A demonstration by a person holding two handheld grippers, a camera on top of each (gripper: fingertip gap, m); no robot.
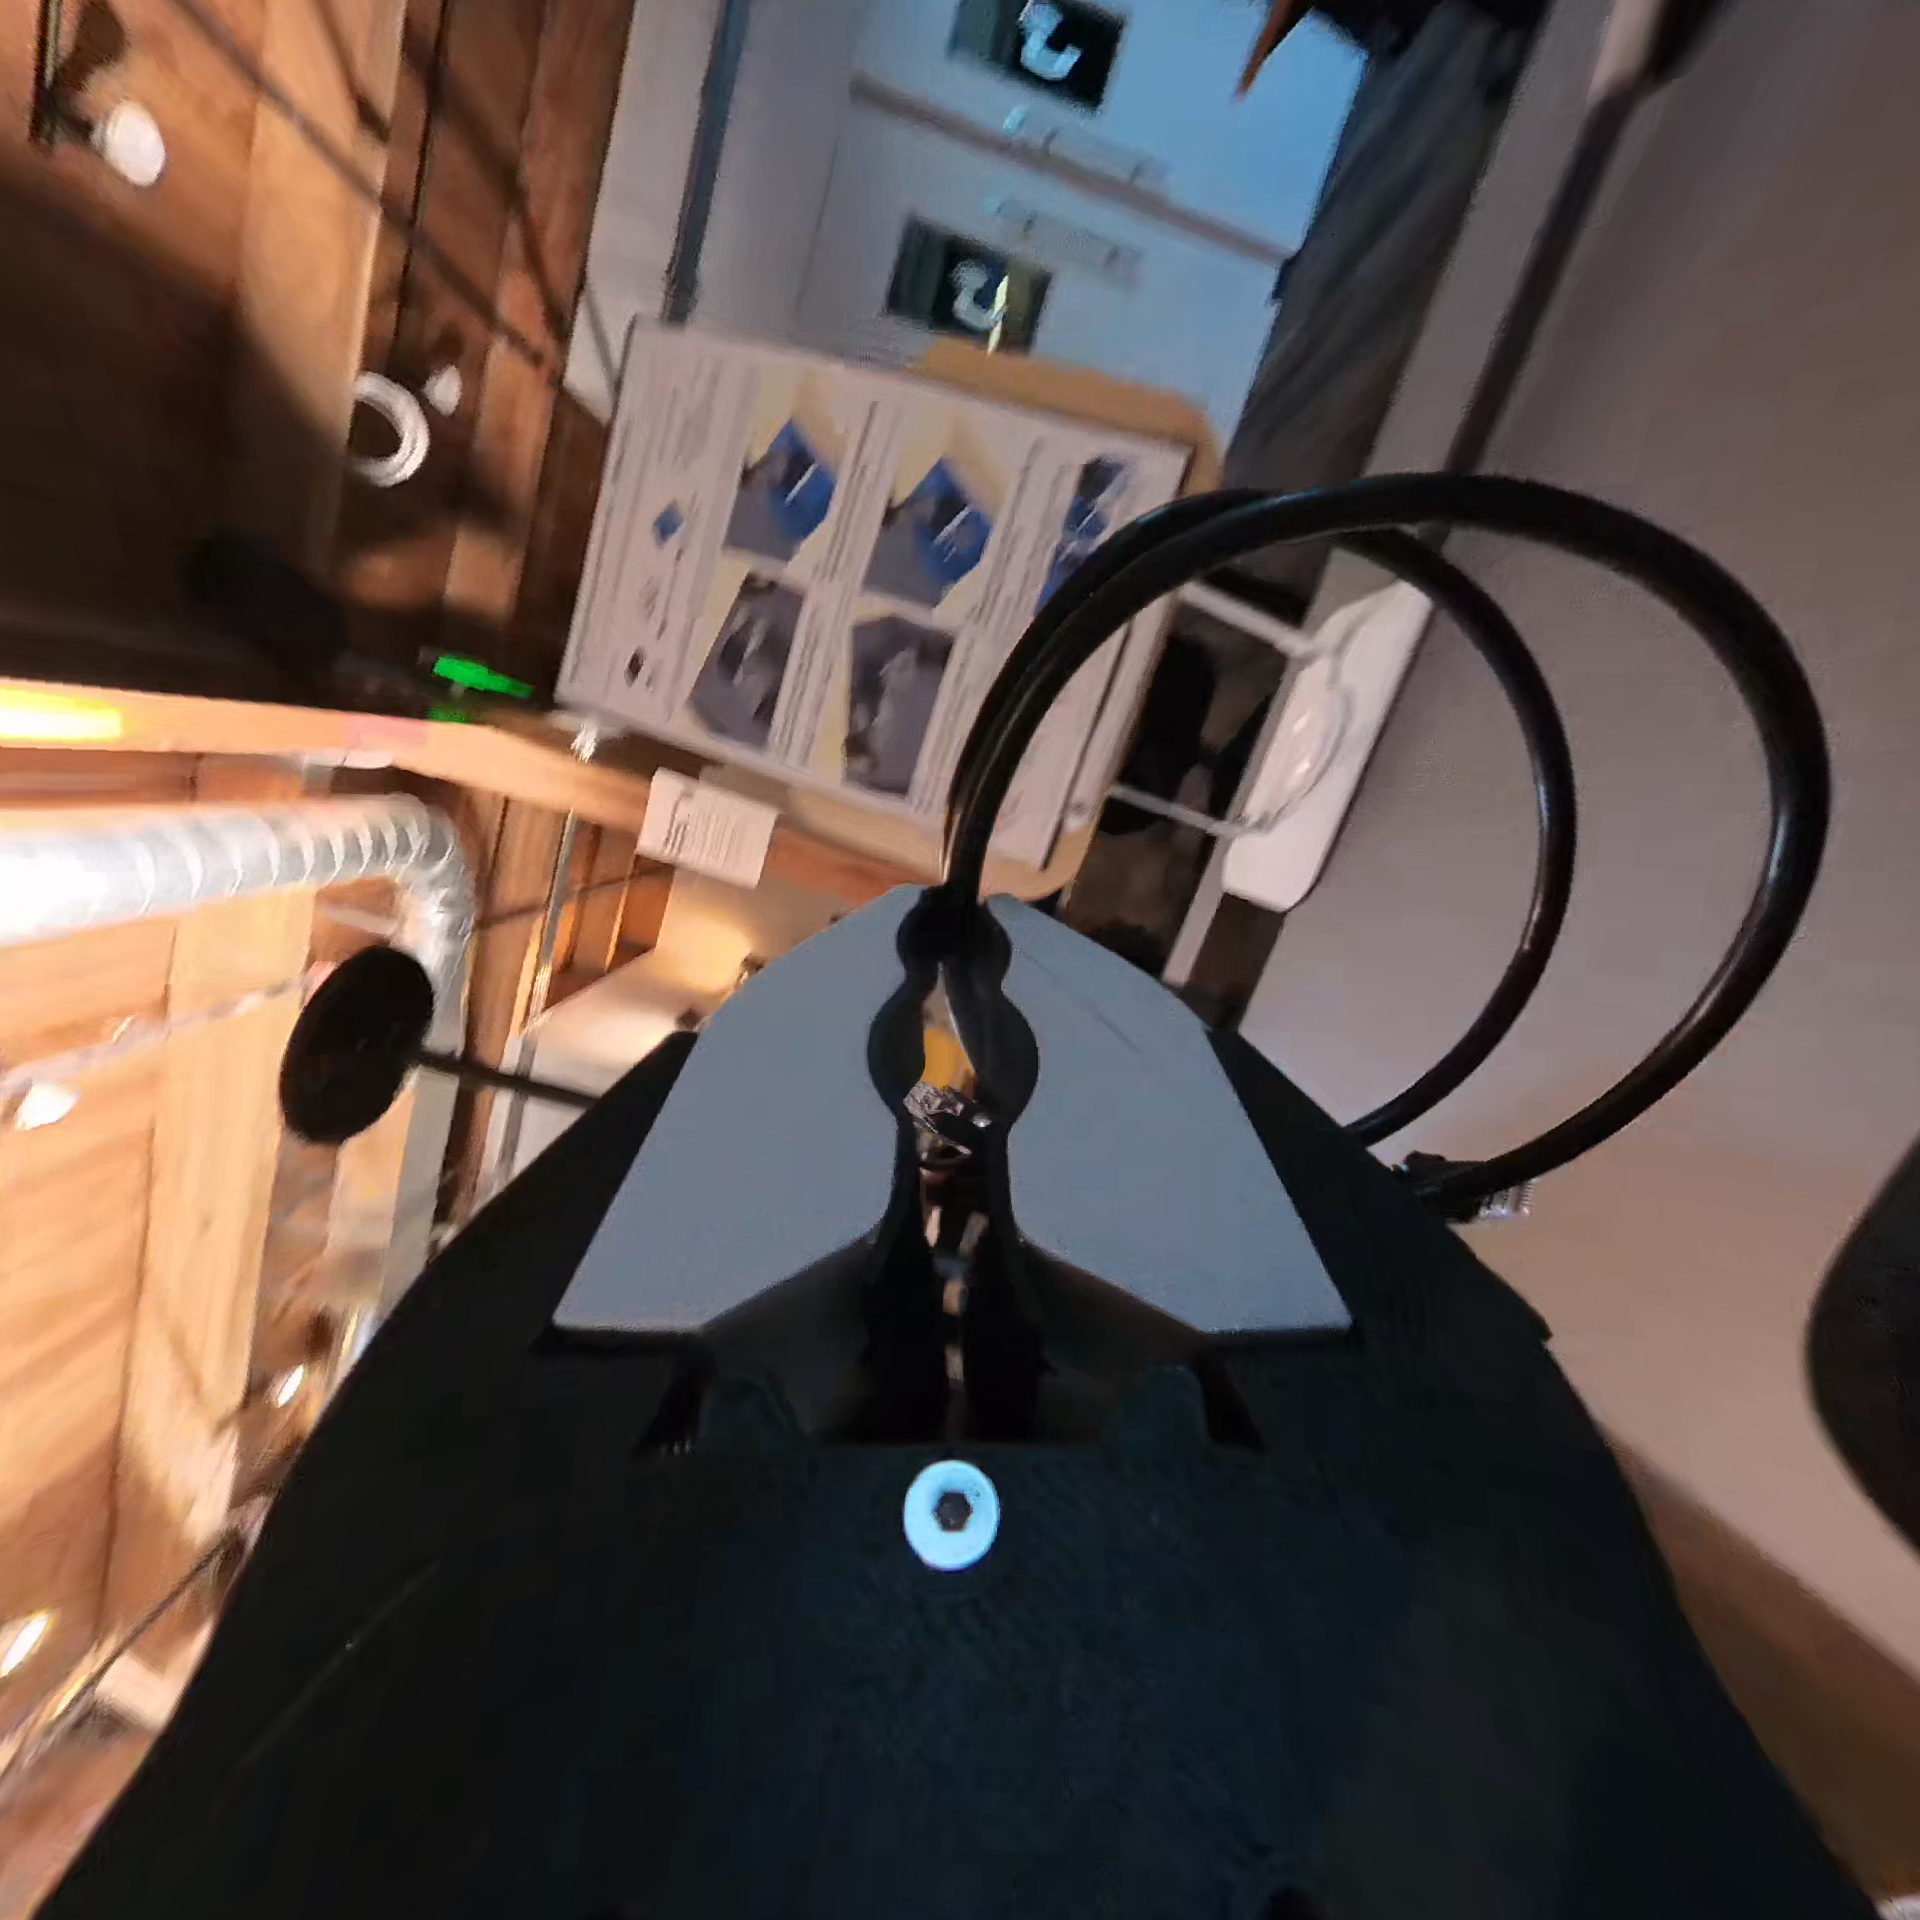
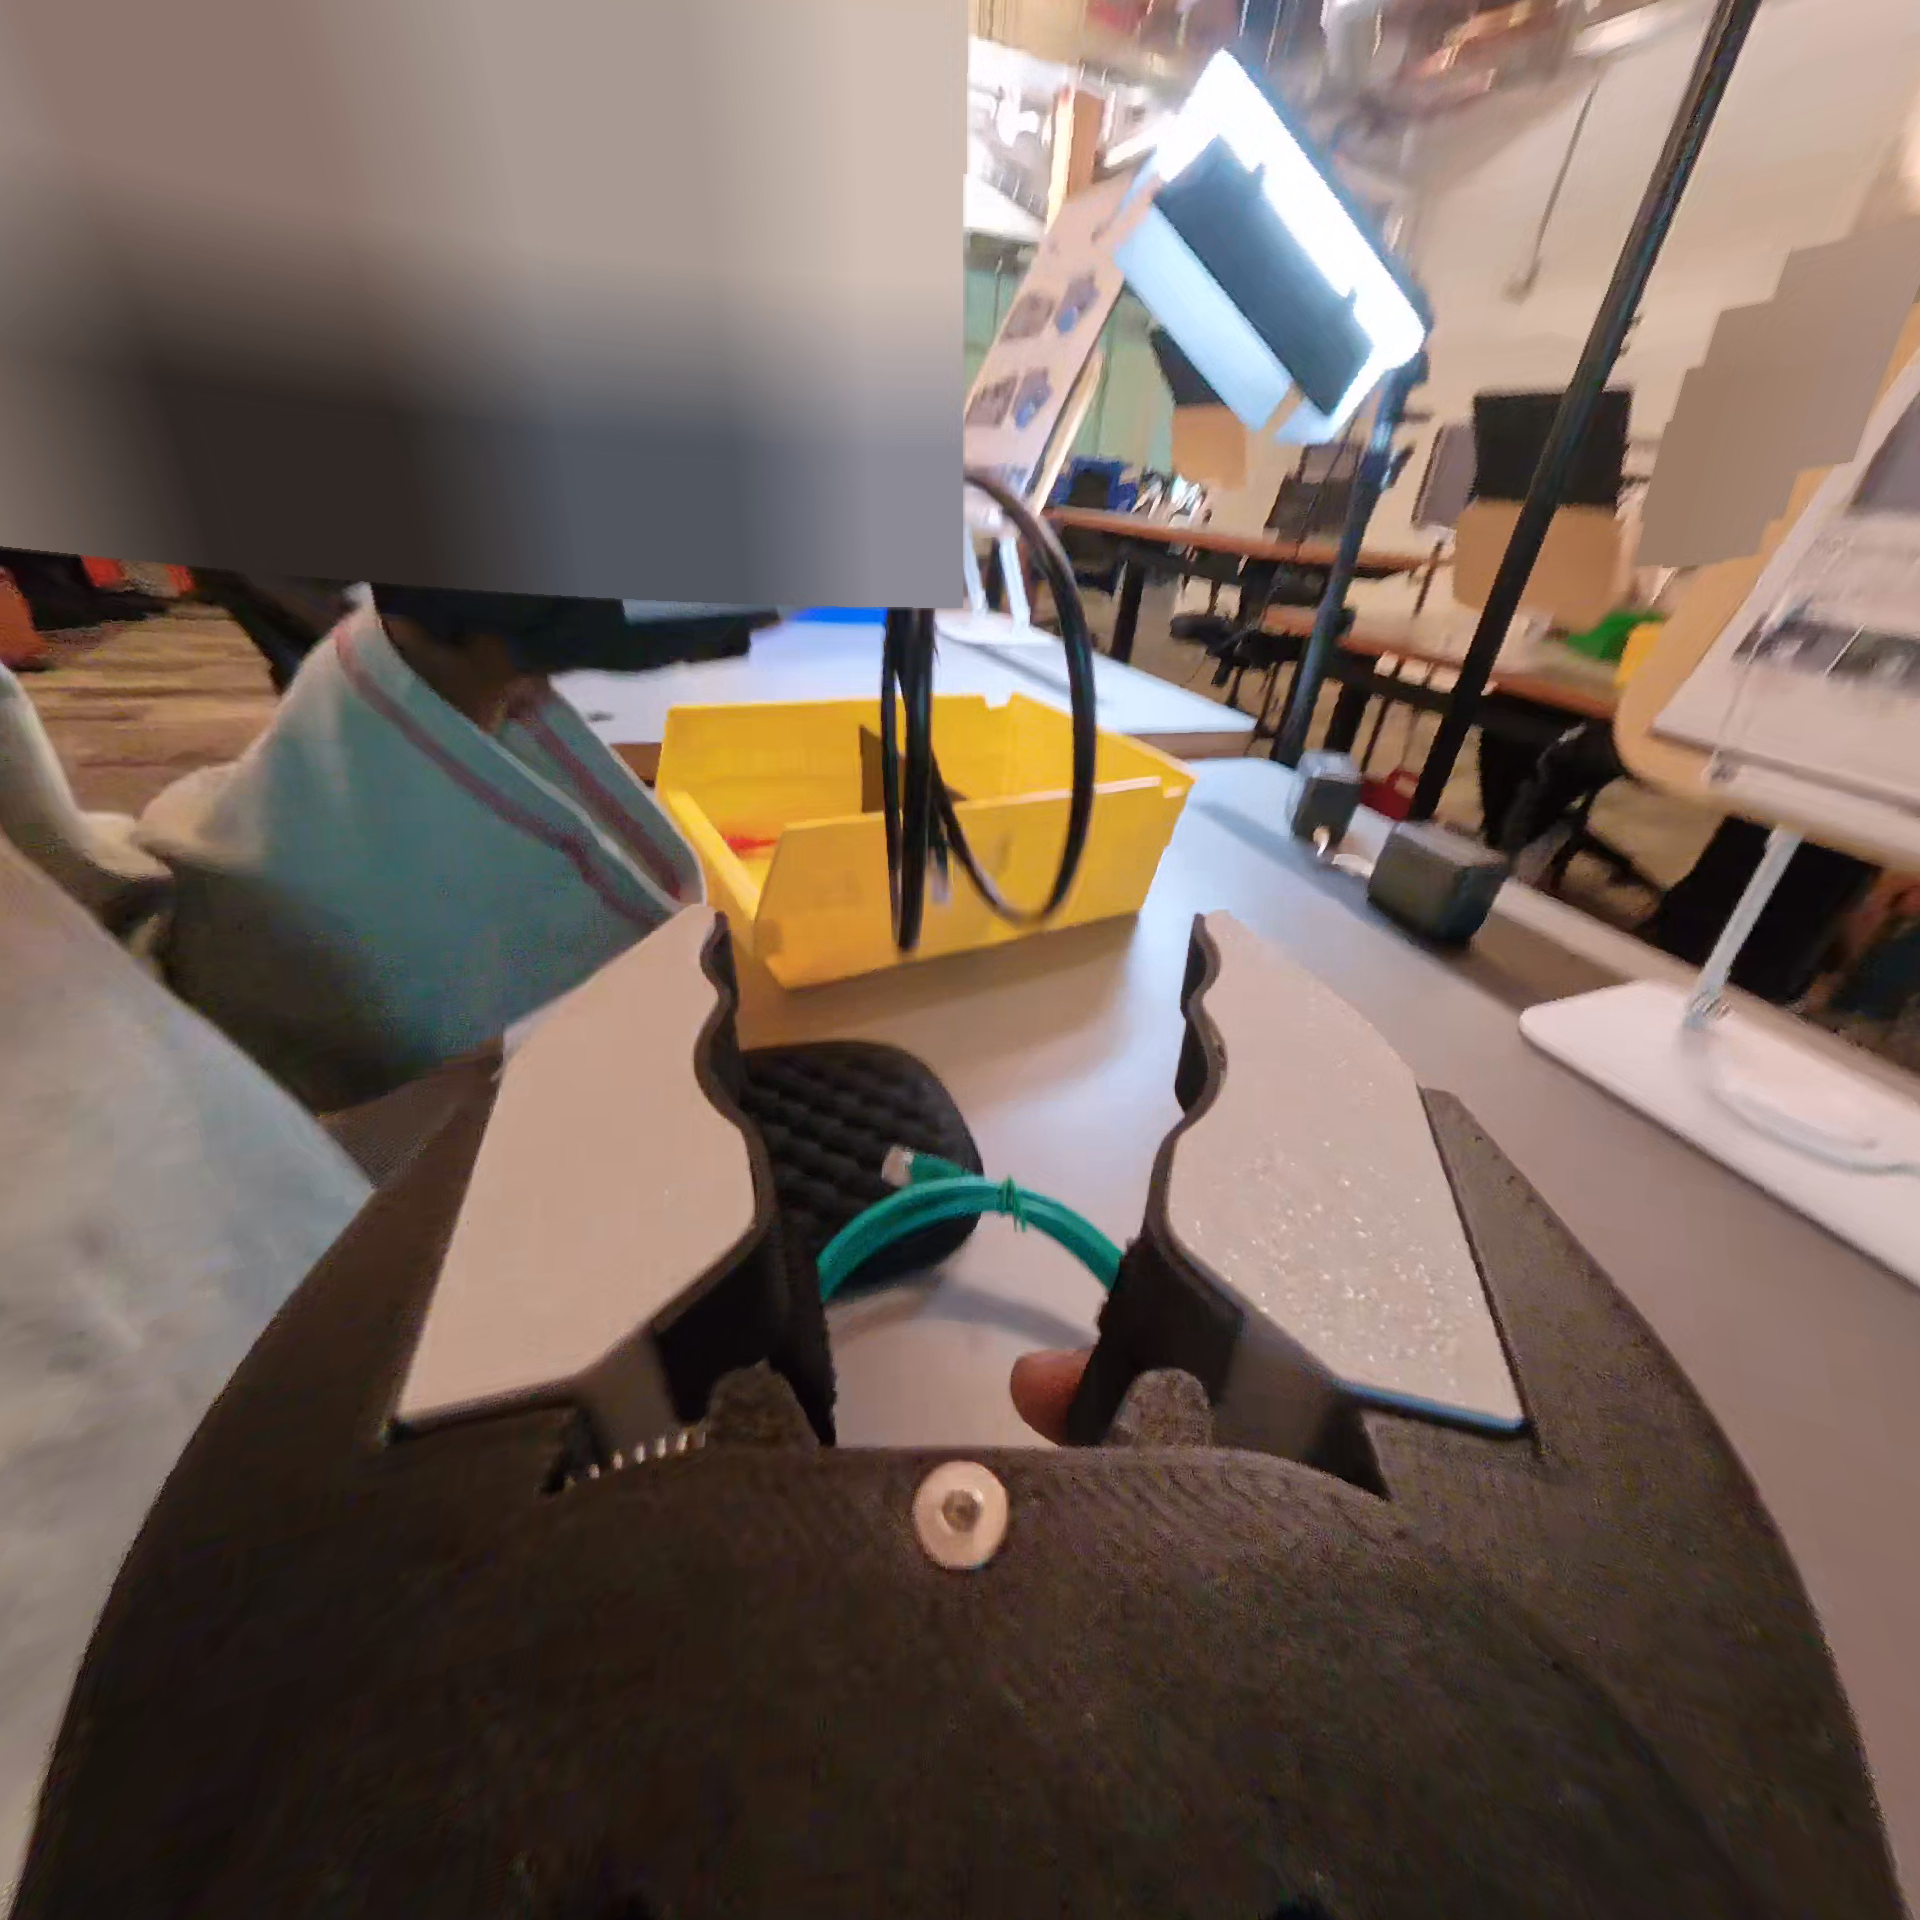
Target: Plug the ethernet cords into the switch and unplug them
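Left gripper (image 1: 951, 925): fingers pressed together on a black cord (image 1: 1704, 665), pinched at the tips; held aloft and rolled sideways, so the room behind stands on its side. The cord leaves the tips in two loops that curve right and down; one clear plug (image 1: 1496, 1203) hangs free beside the gripper body. Right gripper (image 2: 956, 940): fingers wide apart, nothing between them; held low and level over a grey table (image 2: 1299, 1049), aimed across it. Between the fingers, on the table: one green cord (image 2: 935, 1210), coiled and tied, one plug showing, lying partly on a black textured pad (image 2: 831, 1101). A fingertip (image 2: 1044, 1387) shows at the base of the right finger. Beyond: one yellow bin (image 2: 831, 894), open-topped, mid-table, with bare table between it and the gripper tips. In the right wrist view the black cord hangs in loops in front of the bin, clear of the table. Left: a person's sleeve (image 2: 395, 883), close by the bin. Right: two small dark blocks (image 2: 1439, 878) near the far edge, and one white stand base (image 2: 1704, 1091) at the right edge. Switch: not seen in either view.
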